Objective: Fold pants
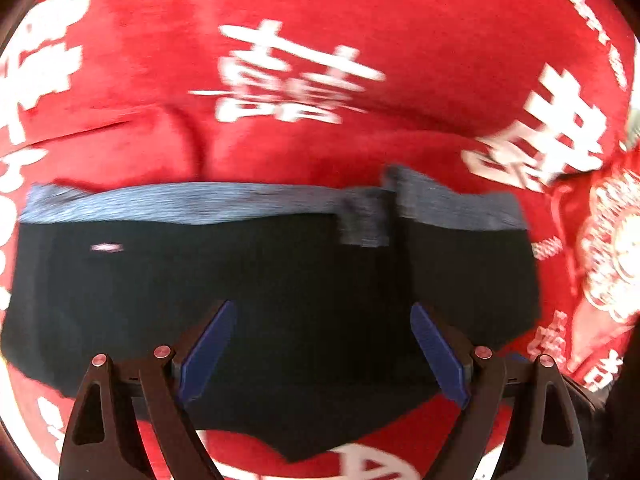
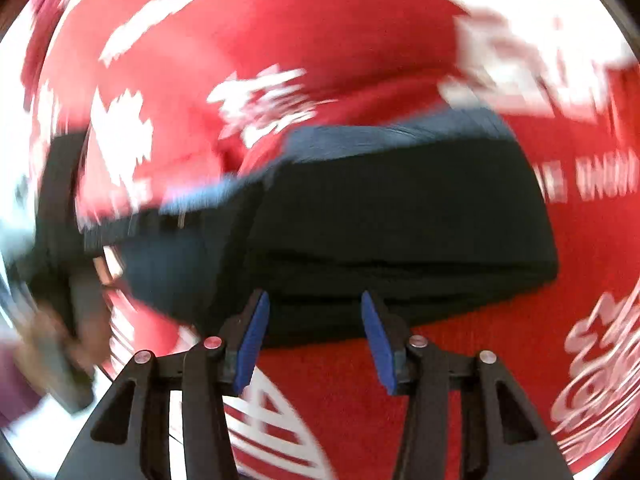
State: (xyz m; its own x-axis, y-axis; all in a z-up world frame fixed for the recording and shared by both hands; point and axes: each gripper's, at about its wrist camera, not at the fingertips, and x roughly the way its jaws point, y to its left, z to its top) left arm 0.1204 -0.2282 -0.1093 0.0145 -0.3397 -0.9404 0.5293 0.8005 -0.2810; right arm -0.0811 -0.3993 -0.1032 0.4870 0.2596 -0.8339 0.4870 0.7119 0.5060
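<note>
In the left wrist view, the red cloth (image 1: 320, 8) with white printed characters covers the whole surface. The black pants (image 1: 260, 288) lie on it in a folded, wide shape that fills the middle of the picture. On the left side of the pants there is a small white mark, too blurred to read. Along the far edge runs the blue-grey waistband (image 1: 180, 200), and further to the right a short piece of the same band overlaps it and stands a little higher. The left gripper (image 1: 322, 346) is above the near part of the pants. Its two blue fingers (image 1: 210, 346) are spread wide apart and nothing is between them; whether the tips touch the fabric I cannot tell.

In the right wrist view, everything is strongly blurred. At the left edge a dark object with something skin-coloured beside it is visible, but I cannot say what it is. To the right of it the pants (image 2: 400, 232) lie on the red cloth (image 2: 340, 20), with the blue waistband (image 2: 380, 136) at the far side. The right gripper (image 2: 316, 336) is at the near edge of the pants. Its blue fingers (image 2: 252, 344) are apart, less wide than on the left tool, and they hold nothing.
</note>
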